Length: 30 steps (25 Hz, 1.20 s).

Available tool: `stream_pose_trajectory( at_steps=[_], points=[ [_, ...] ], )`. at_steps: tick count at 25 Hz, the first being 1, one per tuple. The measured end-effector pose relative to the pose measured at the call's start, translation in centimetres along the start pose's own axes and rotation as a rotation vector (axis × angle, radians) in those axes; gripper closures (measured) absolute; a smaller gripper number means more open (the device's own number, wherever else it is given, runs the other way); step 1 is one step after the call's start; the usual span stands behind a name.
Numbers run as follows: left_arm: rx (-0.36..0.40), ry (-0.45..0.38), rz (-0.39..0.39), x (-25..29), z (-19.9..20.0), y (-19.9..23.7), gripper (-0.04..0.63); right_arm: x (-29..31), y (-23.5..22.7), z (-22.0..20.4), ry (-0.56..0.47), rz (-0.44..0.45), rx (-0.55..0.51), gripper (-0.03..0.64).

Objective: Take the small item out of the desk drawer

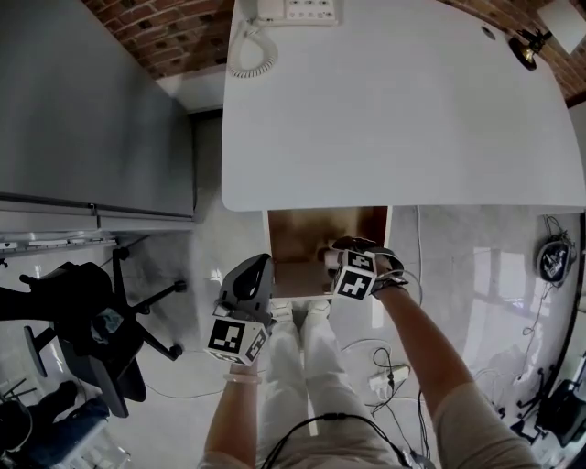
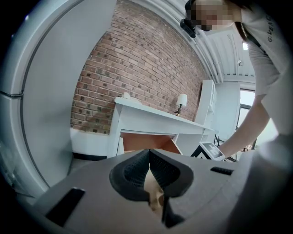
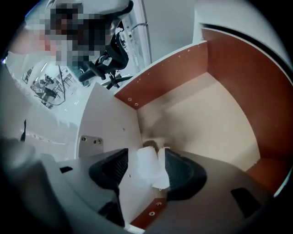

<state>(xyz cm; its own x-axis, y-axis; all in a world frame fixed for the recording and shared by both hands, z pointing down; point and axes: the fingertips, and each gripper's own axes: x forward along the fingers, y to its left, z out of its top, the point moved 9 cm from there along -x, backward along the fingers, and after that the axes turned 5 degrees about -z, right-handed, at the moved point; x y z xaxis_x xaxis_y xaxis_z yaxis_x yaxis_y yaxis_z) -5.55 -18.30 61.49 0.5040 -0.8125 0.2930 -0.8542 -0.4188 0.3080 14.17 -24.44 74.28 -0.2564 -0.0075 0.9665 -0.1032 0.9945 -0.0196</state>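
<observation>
The desk drawer (image 1: 320, 240) stands pulled out under the white desk's (image 1: 394, 110) front edge, its brown inside showing. My right gripper (image 1: 337, 258) reaches down into it, near the front left corner. In the right gripper view the jaws stand open around a small white crumpled item (image 3: 149, 165). It lies against the right pad, and the left pad is apart from it, with the drawer's white wall (image 3: 107, 123) beside it. My left gripper (image 1: 260, 266) hangs outside the drawer to its left, and in its own view (image 2: 149, 165) the pads meet with nothing between them.
A telephone (image 1: 295, 9) with a coiled cord and a small lamp (image 1: 526, 51) sit at the desk's far edge. A grey cabinet (image 1: 92, 110) and a black office chair (image 1: 96, 330) stand at the left. Cables and a power strip (image 1: 386, 376) lie on the floor.
</observation>
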Motion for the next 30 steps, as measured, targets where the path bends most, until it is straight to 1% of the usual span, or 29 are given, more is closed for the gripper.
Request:
stream_pose_trajectory(
  at_steps=[4, 7, 10, 13, 17, 19, 22, 25, 30],
  points=[
    [-0.002, -0.001, -0.004, 0.2, -0.8, 0.6, 0.589, 1.7, -0.4, 0.1, 0.061, 0.018, -0.072, 0.331],
    [-0.006, -0.002, -0.014, 0.1, -1.2, 0.9, 0.589, 2.7, -1.0, 0.0, 0.111, 0.050, -0.115, 0.321],
    [-0.009, 0.007, -0.024, 0.0, -1.9, 0.9, 0.589, 3.7, -1.3, -0.3, 0.157, 0.086, -0.143, 0.321],
    [-0.018, 0.010, -0.015, 0.0, -2.4, 0.9, 0.589, 4.3, -1.4, -0.5, 0.185, 0.111, -0.170, 0.321],
    [-0.030, 0.011, -0.002, 0.1, -3.0, 1.1, 0.589, 4.8, -1.3, -0.5, 0.194, 0.146, -0.203, 0.364],
    [-0.032, 0.009, 0.001, 0.0, -3.2, 1.3, 0.589, 4.9, -1.2, -0.1, 0.177, 0.159, -0.203, 0.380],
    [-0.039, 0.006, 0.007, -0.2, -3.3, 1.5, 0.589, 5.2, -1.4, 0.0, 0.181, 0.172, -0.184, 0.408],
    [-0.049, 0.006, 0.012, -0.5, -3.6, 1.6, 0.589, 5.3, -1.7, 0.2, 0.183, 0.206, -0.166, 0.413],
    [-0.065, 0.012, 0.015, -0.6, -4.4, 1.8, 0.589, 5.7, -1.9, -0.4, 0.202, 0.250, -0.100, 0.439]
  ],
)
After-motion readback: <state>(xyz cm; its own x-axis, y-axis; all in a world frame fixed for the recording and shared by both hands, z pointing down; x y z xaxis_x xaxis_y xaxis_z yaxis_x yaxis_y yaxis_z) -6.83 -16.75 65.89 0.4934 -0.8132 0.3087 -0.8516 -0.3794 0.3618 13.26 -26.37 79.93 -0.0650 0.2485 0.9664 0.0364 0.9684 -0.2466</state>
